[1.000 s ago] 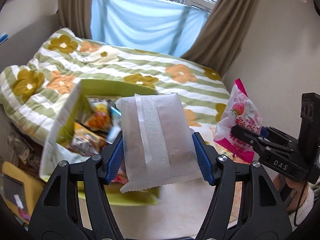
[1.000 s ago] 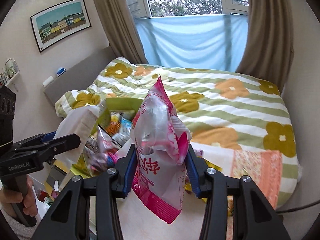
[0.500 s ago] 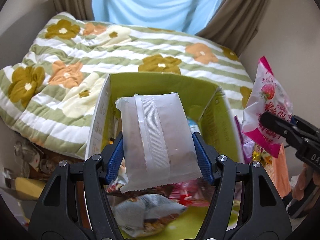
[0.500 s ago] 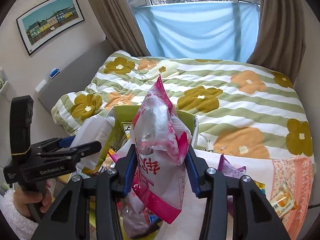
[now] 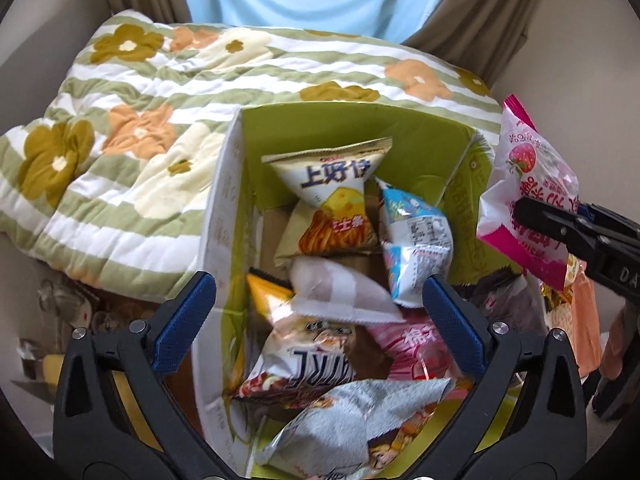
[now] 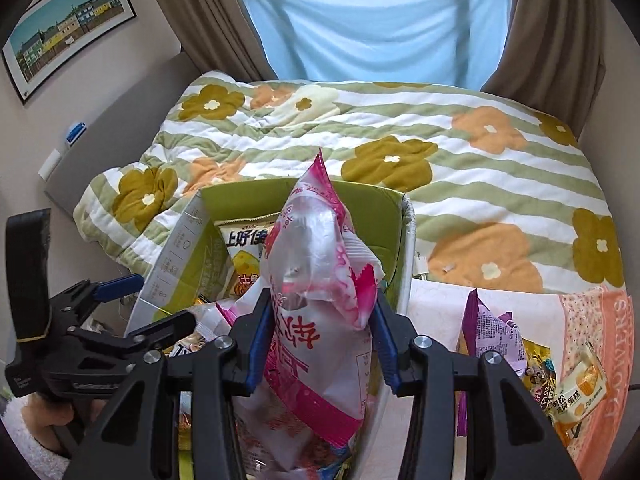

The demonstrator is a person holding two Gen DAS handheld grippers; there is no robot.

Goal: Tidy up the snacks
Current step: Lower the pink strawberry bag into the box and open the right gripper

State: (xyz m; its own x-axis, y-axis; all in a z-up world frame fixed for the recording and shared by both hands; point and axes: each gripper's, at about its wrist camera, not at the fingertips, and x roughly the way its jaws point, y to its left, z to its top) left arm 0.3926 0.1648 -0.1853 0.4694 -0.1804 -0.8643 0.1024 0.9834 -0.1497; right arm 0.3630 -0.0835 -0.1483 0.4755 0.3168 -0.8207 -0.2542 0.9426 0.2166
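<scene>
Left claw [image 5: 319,306] open, one box [image 5: 224,216], right claw [image 6: 320,338] gripping one pink bag [image 6: 316,280]

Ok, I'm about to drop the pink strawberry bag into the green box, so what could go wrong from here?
The green box is already heaped, so the pink strawberry bag may slide off the pile. The right gripper holds it near the box's right wall, so it could tip outside. The open left gripper hovers over the box and might get in the way.

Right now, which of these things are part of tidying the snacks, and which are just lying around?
Part of the job: green box, white packet, pink strawberry bag, purple packet, both hand-held grippers.

Just lying about: flowered quilt, picture, curtains.
</scene>
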